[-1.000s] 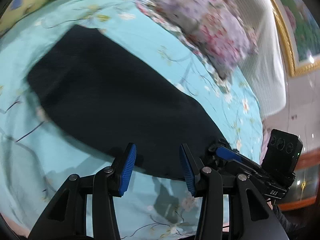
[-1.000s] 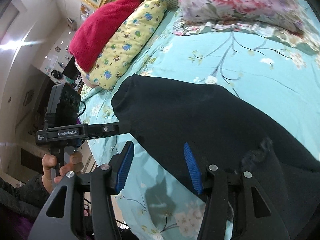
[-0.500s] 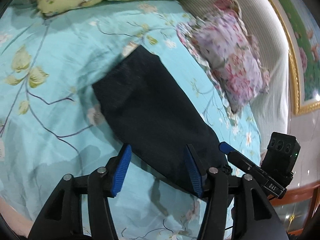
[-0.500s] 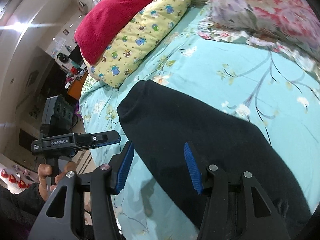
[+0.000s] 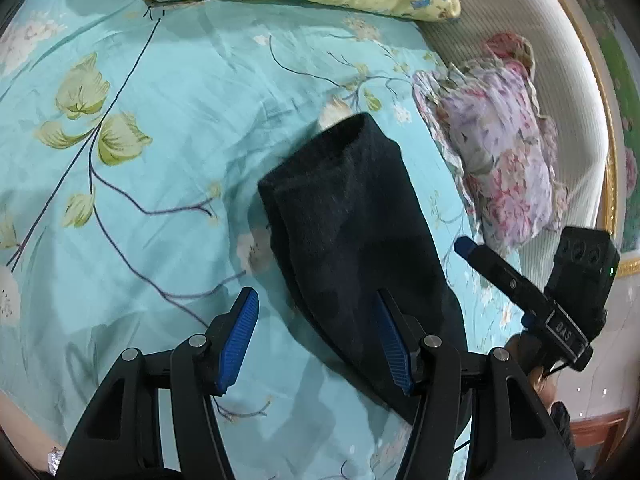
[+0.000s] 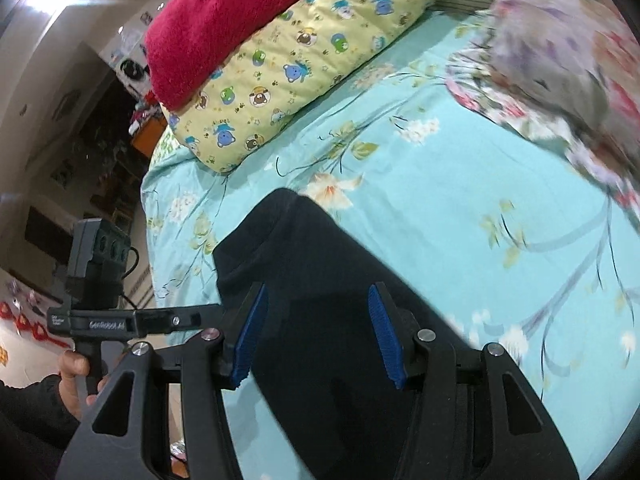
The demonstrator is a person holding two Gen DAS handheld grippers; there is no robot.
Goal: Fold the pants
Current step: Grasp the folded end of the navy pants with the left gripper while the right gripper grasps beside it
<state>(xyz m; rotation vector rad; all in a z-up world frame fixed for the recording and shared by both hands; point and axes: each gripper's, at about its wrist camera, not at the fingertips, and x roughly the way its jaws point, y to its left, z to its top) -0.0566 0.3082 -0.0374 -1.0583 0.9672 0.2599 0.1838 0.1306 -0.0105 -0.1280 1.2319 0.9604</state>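
The black pants (image 5: 352,240) lie folded on the teal bed sheet (image 5: 140,200), centre of the left wrist frame. The left gripper (image 5: 316,340) and the right gripper (image 6: 316,332) both hang above them, jaws spread, holding nothing.
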